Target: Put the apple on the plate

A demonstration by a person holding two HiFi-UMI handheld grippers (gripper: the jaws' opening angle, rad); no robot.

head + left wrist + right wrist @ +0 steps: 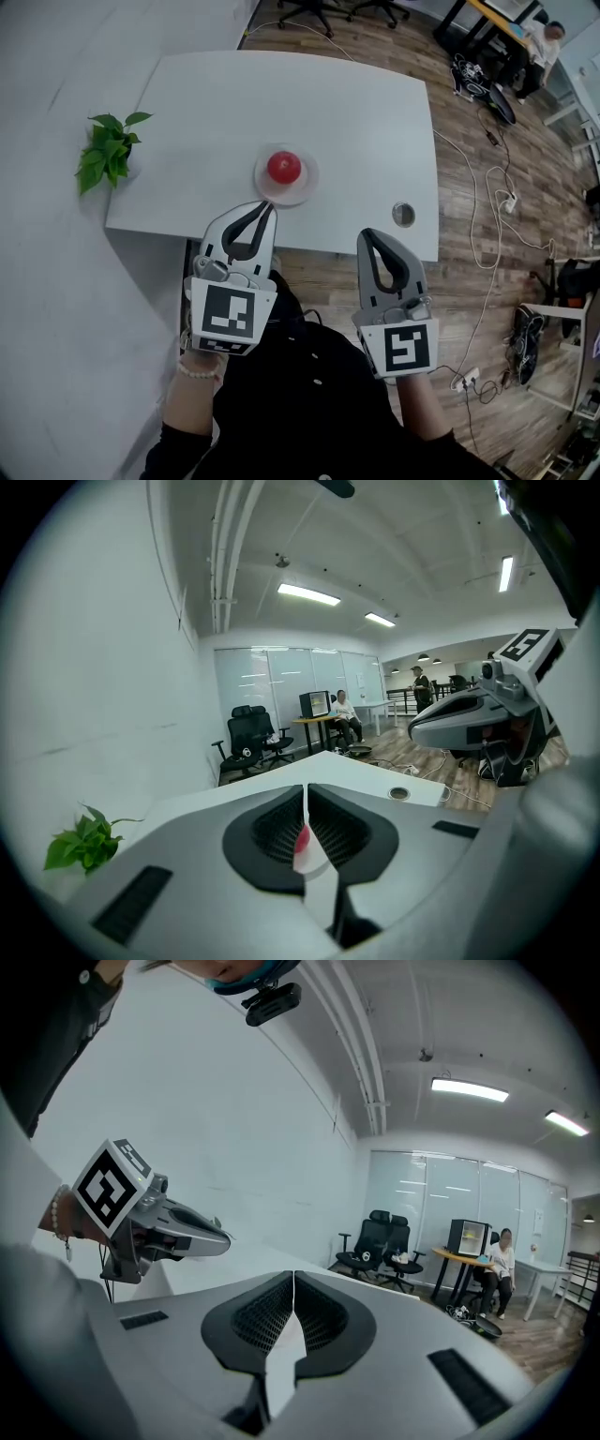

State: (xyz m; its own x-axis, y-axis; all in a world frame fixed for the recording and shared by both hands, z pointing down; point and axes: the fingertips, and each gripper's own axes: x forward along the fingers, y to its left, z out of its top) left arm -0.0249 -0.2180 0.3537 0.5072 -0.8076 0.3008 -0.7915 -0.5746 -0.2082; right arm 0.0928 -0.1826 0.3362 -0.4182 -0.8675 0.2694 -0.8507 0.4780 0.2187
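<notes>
A red apple sits on a small clear plate near the front edge of the white table. My left gripper is shut and holds nothing, its tips just short of the plate over the table's front edge. In the left gripper view a sliver of the apple shows through the slit between the shut jaws. My right gripper is also shut and empty, off the table's front edge to the right of the plate. Its jaws meet in the right gripper view.
A potted green plant stands at the table's left edge. A round cable hole lies at the front right. Cables trail over the wooden floor to the right. Office chairs and a seated person are far behind.
</notes>
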